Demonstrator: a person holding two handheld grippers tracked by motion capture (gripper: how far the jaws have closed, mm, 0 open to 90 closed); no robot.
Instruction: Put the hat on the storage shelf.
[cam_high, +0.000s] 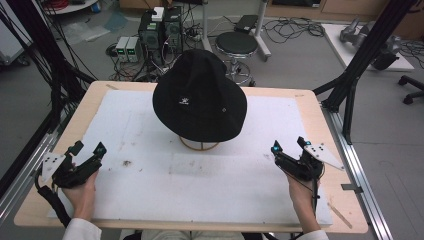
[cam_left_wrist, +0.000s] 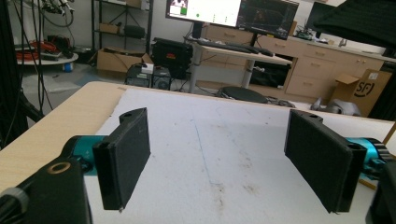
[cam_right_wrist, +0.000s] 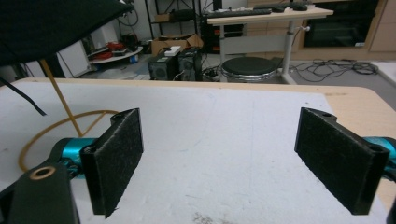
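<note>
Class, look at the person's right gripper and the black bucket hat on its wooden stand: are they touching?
Apart. In the high view, bare white mat separates the right gripper from the black bucket hat; in the right gripper view its open jaws hold nothing.

wood table (cam_high: 310, 107) | white foam mat (cam_high: 150, 170) covers most of top, stained | wire stand (cam_high: 199, 145) w/ black hat (cam_high: 199, 97) on mat, center-back

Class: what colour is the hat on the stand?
Black, with a small white logo; the hat shows best in the high view.

Round black stool (cam_high: 236, 44) and computer towers (cam_high: 161, 27) beyond table.
</note>
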